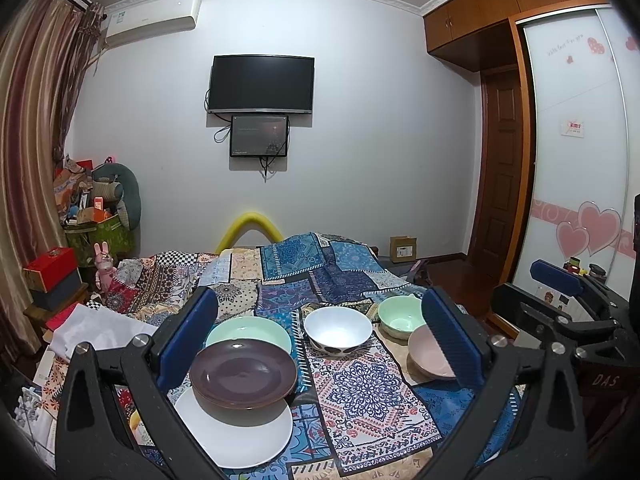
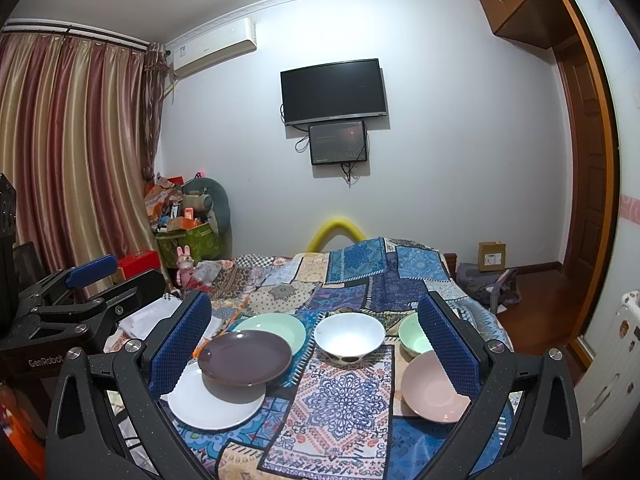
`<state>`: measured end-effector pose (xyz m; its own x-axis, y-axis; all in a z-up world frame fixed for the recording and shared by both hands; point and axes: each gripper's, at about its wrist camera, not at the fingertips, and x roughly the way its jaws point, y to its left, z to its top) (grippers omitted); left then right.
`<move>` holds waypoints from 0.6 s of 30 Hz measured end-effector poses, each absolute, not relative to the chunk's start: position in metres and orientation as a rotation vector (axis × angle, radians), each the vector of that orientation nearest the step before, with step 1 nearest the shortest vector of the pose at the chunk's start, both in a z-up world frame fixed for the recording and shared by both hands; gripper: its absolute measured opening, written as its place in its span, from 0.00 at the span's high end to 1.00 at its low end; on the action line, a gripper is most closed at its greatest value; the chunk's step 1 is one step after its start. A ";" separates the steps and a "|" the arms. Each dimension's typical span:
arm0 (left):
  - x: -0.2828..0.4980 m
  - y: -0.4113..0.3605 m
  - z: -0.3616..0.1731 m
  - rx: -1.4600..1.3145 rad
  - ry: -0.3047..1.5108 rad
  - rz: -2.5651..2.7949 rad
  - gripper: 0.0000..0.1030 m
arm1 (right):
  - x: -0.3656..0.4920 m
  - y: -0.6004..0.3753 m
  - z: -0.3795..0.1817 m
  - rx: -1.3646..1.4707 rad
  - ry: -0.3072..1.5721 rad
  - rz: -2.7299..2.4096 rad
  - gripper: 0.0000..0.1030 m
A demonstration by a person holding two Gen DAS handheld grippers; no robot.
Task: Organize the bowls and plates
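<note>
On a patchwork cloth lie a white plate point(image 1: 236, 432) point(image 2: 212, 402), a dark purple plate point(image 1: 243, 374) point(image 2: 245, 356) overlapping it, and a mint green plate point(image 1: 256, 330) point(image 2: 276, 326) behind. To the right stand a white bowl point(image 1: 338, 330) point(image 2: 349, 336), a mint green bowl point(image 1: 400, 316) point(image 2: 414, 336) and a pink bowl point(image 1: 428, 354) point(image 2: 430, 388). My left gripper point(image 1: 320, 344) is open and empty above the dishes; it also shows at the left in the right wrist view point(image 2: 96, 276). My right gripper point(image 2: 316, 348) is open and empty; it shows at the right in the left wrist view point(image 1: 556, 284).
The cloth point(image 1: 360, 392) covers a bed-like surface. White fabric point(image 1: 96, 328) lies at its left. Boxes point(image 1: 52, 276) and a cluttered green bin point(image 1: 100, 232) stand at the left wall. A wardrobe point(image 1: 576, 160) and door are at the right. A TV point(image 1: 260, 84) hangs ahead.
</note>
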<state>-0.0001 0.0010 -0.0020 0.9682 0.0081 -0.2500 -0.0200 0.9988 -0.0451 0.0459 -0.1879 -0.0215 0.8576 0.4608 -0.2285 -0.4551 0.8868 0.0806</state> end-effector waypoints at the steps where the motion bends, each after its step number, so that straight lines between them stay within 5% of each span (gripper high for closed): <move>1: 0.000 0.001 -0.001 -0.047 0.252 0.014 0.00 | 0.046 -0.189 -0.021 0.024 0.246 0.481 0.00; 18: 0.000 0.003 -0.002 -0.051 0.253 0.014 0.00 | 0.048 -0.193 -0.021 0.026 0.242 0.480 0.00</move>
<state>0.0005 0.0034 -0.0017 0.9680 0.0072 -0.2508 -0.0200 0.9986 -0.0486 0.0482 -0.1930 -0.0207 0.8590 0.4600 -0.2247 -0.4538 0.8874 0.0819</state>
